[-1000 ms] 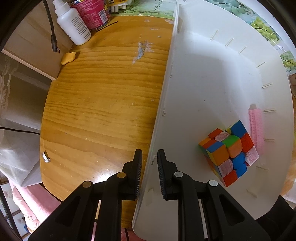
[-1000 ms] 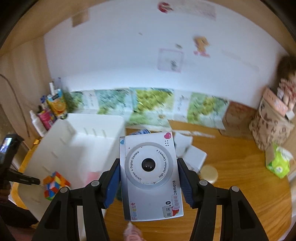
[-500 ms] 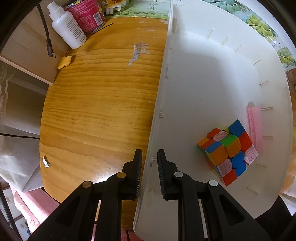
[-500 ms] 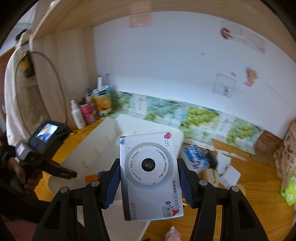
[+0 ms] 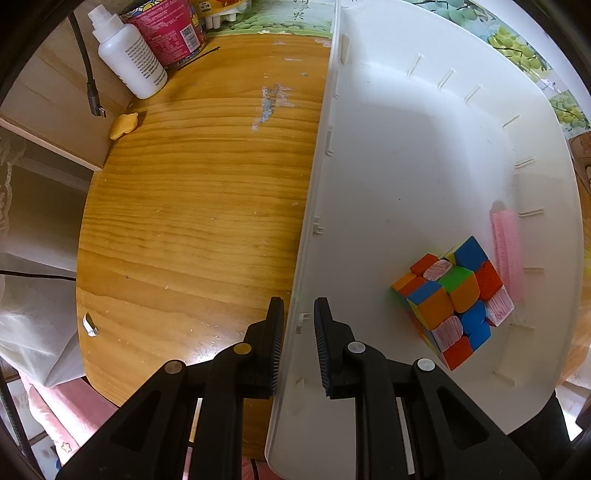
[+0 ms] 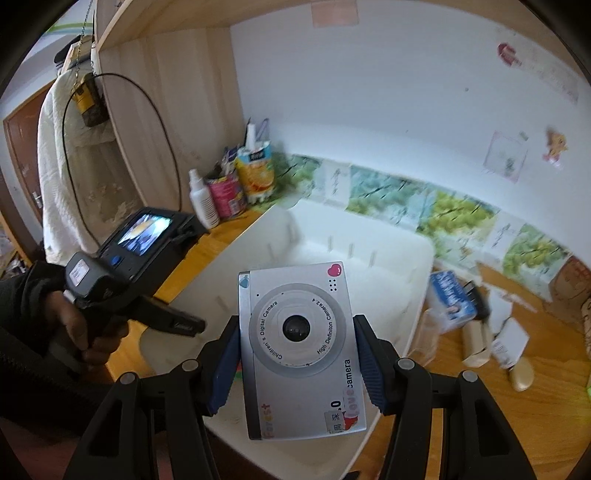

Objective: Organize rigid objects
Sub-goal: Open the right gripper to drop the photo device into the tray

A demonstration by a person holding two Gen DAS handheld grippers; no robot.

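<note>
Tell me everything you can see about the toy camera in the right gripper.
The toy camera is a flat silver body, plastic-looking, with a round grey lens ring printed "Children's Digital Camera", a red heart sticker and a pink "Love" label. It stands on end, lens facing the wrist view, clamped by the right gripper above the white bin.

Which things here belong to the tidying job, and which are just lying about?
Job: toy camera in the right gripper; white bin held at its wall by the left gripper; puzzle cube; pink comb.

Lying about: white bottle; red can; juice carton.
</note>
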